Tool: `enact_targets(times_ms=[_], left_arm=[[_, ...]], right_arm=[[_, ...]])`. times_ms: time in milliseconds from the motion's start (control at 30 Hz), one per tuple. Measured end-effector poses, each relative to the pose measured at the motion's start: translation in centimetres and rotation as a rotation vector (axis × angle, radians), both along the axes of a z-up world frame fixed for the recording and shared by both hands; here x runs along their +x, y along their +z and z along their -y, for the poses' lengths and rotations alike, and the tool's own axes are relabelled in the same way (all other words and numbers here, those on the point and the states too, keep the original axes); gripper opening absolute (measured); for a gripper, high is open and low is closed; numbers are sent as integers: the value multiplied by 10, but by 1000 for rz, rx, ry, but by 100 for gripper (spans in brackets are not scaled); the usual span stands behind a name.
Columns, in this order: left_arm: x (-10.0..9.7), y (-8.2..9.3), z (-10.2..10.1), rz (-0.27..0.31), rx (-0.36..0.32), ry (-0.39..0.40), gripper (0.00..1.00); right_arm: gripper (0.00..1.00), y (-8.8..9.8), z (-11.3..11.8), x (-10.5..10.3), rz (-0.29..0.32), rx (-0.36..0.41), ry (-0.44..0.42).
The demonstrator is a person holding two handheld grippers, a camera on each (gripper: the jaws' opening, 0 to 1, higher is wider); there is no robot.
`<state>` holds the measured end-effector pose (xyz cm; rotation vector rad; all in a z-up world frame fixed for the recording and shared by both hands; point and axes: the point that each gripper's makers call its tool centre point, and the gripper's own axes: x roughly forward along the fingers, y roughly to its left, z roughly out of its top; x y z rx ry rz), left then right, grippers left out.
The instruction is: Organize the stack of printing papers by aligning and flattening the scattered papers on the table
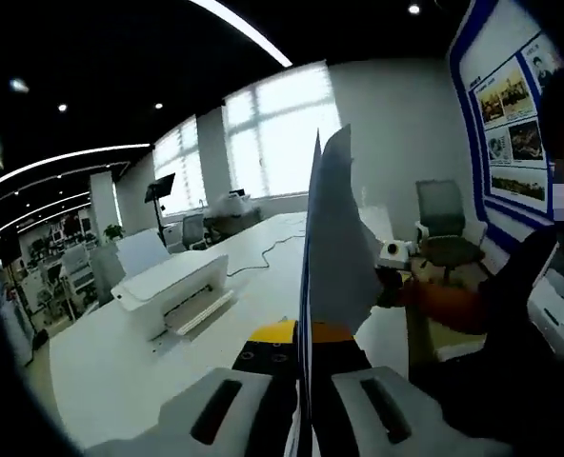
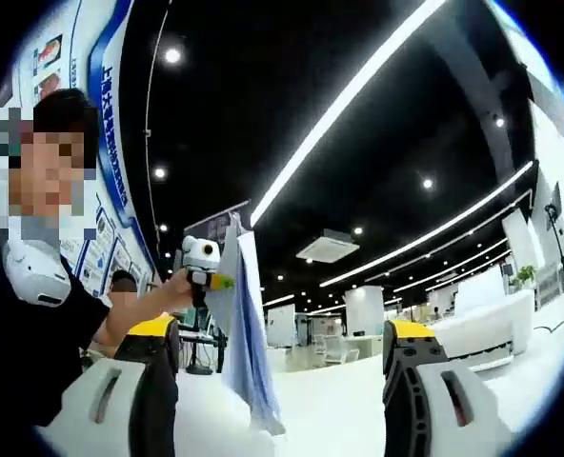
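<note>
- Clamped edge-on between the left gripper's [image 1: 301, 381] jaws: a sheaf of printing papers [image 1: 334, 248], upright, lifted off the white table [image 1: 101, 371].
- Right gripper [image 2: 282, 381] jaws spread wide, nothing between them.
- Same papers [image 2: 244, 333] hanging in the right gripper view, gripped at the top by the left gripper [image 2: 201, 267] in a hand [image 2: 172, 290].
- White printer [image 1: 172, 290] resting on the table, well left of the papers.
- Office chair [image 1: 444, 233] beyond, possibly grey.
</note>
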<state>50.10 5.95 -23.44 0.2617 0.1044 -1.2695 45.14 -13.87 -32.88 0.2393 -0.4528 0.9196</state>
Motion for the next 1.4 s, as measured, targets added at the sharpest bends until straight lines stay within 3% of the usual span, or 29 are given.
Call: enact_targets(times_ms=[200, 400, 467, 500, 567, 633, 667, 733, 833, 933, 1033, 1400], left_arm=[[-5, 10, 11, 27, -33, -29, 4], [-8, 19, 14, 13, -89, -49, 4], [-11, 19, 14, -12, -127, -71, 5], [-12, 19, 13, -33, -150, -79, 5], [-14, 14, 9, -79, -191, -98, 5], [-12, 7, 5, -99, -221, -104, 5], [-12, 3, 2, -125, -246, -106, 5], [-11, -7, -5, -110, -269, -109, 5], [-2, -19, -17, -144, -323, -77, 6], [0, -37, -20, -121, -308, -74, 6], [3, -51, -23, -153, -302, -64, 6], [19, -78, -32, -145, -283, -2, 9]], right_arm=[[90, -46, -5, 43, -194, -11, -50], [90, -26, -20, 71, -159, 28, -37], [83, -19, -21, 79, -151, 39, -46], [76, -13, -25, 78, -140, 46, -27], [46, -1, -34, 69, -101, 40, 38], [11, 2, -41, 61, -82, -40, 65], [1, 4, -45, 55, -51, -85, 79], [0, 9, -49, 51, -56, -140, 81], [0, 9, -52, 48, -81, -193, 113], [0, 7, -52, 50, -83, -259, 93], [0, 11, -51, 50, -102, -265, 103], [0, 6, -54, 53, -166, -360, 119]])
